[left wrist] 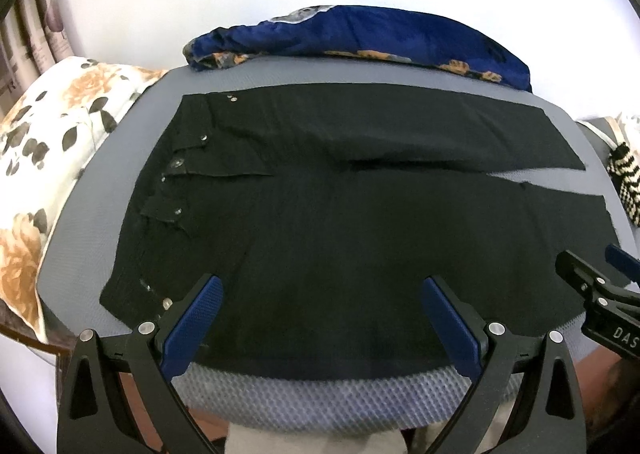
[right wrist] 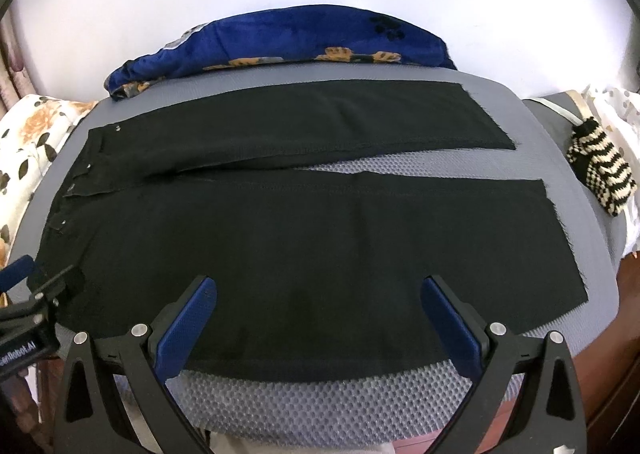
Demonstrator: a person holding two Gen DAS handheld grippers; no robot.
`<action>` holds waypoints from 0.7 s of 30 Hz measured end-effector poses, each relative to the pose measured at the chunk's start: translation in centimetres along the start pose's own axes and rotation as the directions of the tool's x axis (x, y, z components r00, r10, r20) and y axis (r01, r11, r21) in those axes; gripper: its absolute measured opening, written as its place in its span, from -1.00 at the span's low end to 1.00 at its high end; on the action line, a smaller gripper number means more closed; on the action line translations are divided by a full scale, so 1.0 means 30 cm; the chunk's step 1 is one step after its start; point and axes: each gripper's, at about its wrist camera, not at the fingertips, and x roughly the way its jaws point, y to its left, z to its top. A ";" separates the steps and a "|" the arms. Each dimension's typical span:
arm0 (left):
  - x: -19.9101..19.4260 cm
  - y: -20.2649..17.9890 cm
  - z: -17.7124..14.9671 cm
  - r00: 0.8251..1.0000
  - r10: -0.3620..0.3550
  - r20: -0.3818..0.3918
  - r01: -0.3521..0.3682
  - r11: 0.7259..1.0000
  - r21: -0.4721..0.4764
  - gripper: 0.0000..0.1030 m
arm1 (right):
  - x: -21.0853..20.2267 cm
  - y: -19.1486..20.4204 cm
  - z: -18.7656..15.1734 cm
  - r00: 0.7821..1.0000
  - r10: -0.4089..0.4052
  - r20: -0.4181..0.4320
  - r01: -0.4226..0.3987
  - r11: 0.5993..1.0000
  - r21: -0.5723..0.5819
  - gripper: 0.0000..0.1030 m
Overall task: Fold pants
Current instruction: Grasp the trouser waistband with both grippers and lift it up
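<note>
The left gripper (left wrist: 322,294) stands wide open over the near edge of the black pants (left wrist: 320,213), which lie flat on a grey mesh pad (right wrist: 320,398). The right gripper (right wrist: 320,294) is open too. Behind the pants lies a blue blanket (right wrist: 300,41).

Both views overlook the same pants (left wrist: 320,213) closely.

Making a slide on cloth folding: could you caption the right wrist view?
Open right gripper poised over black pants spread flat on a grey mat.
</note>
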 end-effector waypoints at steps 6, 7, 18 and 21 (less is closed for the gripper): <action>0.044 0.098 0.100 0.999 -0.033 -0.017 0.032 0.998 -0.052 0.92 | 0.038 0.002 0.062 0.997 0.082 -0.003 -0.082 0.997 0.008 0.99; 0.050 0.121 0.122 1.000 -0.028 -0.010 0.027 0.998 -0.058 0.92 | 0.049 0.008 0.078 0.997 0.079 -0.009 -0.079 0.997 0.005 0.99; 0.227 0.548 0.388 0.997 -0.060 0.048 0.071 0.957 -0.281 0.51 | 0.159 0.020 0.274 0.943 0.333 0.019 -0.333 0.941 0.050 0.99; 0.318 0.669 0.446 0.987 -0.153 0.042 0.159 0.925 -0.345 0.31 | 0.226 0.021 0.335 0.947 0.320 0.001 -0.319 0.944 0.085 0.99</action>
